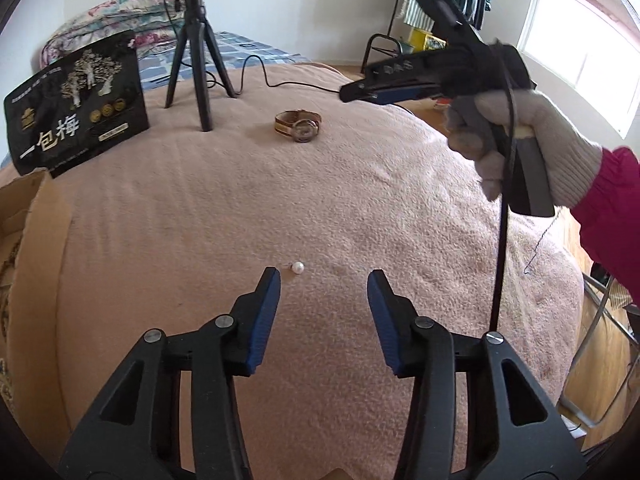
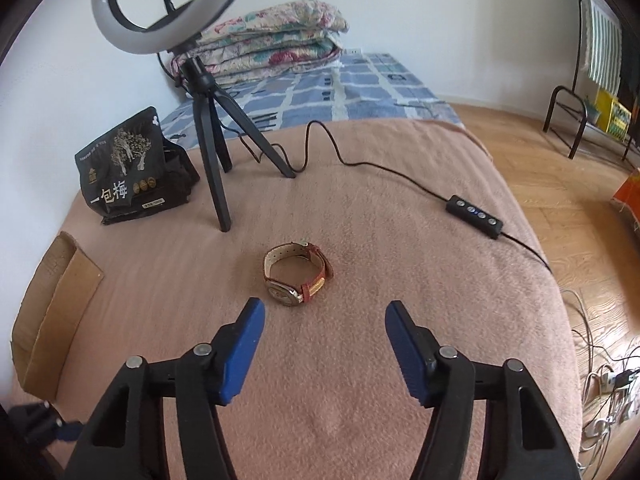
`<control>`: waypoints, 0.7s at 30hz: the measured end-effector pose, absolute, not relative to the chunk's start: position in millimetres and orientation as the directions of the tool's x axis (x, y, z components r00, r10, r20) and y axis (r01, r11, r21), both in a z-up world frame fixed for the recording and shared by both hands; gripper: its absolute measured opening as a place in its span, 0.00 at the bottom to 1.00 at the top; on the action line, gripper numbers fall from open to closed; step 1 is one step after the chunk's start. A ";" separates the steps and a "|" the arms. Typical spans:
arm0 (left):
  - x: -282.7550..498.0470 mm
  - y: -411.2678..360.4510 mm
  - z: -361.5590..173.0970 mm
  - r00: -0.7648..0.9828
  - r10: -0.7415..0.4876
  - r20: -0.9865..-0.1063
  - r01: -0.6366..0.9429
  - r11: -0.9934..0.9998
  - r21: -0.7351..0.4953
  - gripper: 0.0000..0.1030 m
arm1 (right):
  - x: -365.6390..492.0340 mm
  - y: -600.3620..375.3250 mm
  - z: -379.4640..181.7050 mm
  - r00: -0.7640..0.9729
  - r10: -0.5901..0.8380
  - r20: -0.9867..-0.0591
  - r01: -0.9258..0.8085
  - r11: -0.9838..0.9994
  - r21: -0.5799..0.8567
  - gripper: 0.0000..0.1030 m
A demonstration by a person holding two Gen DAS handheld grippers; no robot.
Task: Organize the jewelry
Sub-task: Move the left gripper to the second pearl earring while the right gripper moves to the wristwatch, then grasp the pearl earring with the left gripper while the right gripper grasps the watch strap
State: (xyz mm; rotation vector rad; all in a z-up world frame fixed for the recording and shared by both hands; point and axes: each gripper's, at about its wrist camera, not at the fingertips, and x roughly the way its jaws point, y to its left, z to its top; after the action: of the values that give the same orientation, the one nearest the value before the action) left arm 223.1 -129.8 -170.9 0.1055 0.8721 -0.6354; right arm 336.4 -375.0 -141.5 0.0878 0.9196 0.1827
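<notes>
A small white pearl earring [image 1: 297,267] lies on the pink blanket [image 1: 360,200], just beyond the left fingertip of my left gripper [image 1: 325,278], which is open with nothing between its blue pads. A wristwatch with a brown strap [image 2: 298,273] lies on its side on the blanket, just ahead of my right gripper [image 2: 325,309], open and empty. The same watch [image 1: 298,125] shows farther back in the left wrist view. There the right gripper [image 1: 362,92] hangs above the blanket at upper right, held by a gloved hand [image 1: 520,136] with a magenta sleeve.
A ring light on a black tripod [image 2: 208,128] stands at the back, its cable and control box [image 2: 475,216] trailing right. A black snack pouch [image 2: 128,168] leans at back left. A cardboard box [image 2: 52,312] sits at the left edge. Folded quilts [image 2: 276,36] lie behind.
</notes>
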 end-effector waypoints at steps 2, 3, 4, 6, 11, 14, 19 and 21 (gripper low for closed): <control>226.0 -135.4 -175.4 0.462 -0.477 -0.748 0.574 0.804 -0.158 0.41 | 346.6 -373.4 -148.3 0.572 0.199 -0.796 -0.109 0.980 0.167 0.57; 228.1 -137.2 -177.4 0.454 -0.480 -0.750 0.581 0.798 -0.159 0.39 | 350.6 -372.9 -150.9 0.563 0.199 -0.802 -0.102 0.980 0.172 0.57; 230.4 -138.1 -179.3 0.456 -0.473 -0.754 0.580 0.800 -0.151 0.39 | 354.5 -372.7 -153.6 0.555 0.207 -0.806 -0.095 0.978 0.186 0.56; 237.0 -138.3 -183.6 0.457 -0.468 -0.756 0.577 0.803 -0.149 0.38 | 359.7 -372.4 -157.9 0.547 0.229 -0.805 -0.091 0.972 0.215 0.54; 251.5 -139.9 -194.7 0.455 -0.446 -0.771 0.564 0.814 -0.138 0.30 | 369.2 -366.6 -167.4 0.533 0.228 -0.815 -0.085 0.973 0.217 0.46; 255.8 -139.3 -200.7 0.452 -0.436 -0.778 0.556 0.820 -0.136 0.30 | 373.9 -361.9 -171.1 0.528 0.220 -0.820 -0.088 0.975 0.204 0.45; 257.0 -141.0 -207.7 0.452 -0.425 -0.784 0.560 0.819 -0.121 0.30 | 380.2 -356.9 -175.7 0.521 0.218 -0.825 -0.092 0.976 0.200 0.44; 255.2 -142.1 -207.1 0.452 -0.428 -0.782 0.565 0.816 -0.120 0.30 | 382.7 -356.6 -177.0 0.520 0.220 -0.825 -0.086 0.975 0.206 0.44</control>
State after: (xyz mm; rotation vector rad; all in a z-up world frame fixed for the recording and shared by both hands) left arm 255.2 -142.1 -207.1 0.1661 0.9140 -0.6170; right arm 382.7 -356.6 -177.0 0.1462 1.0082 0.1840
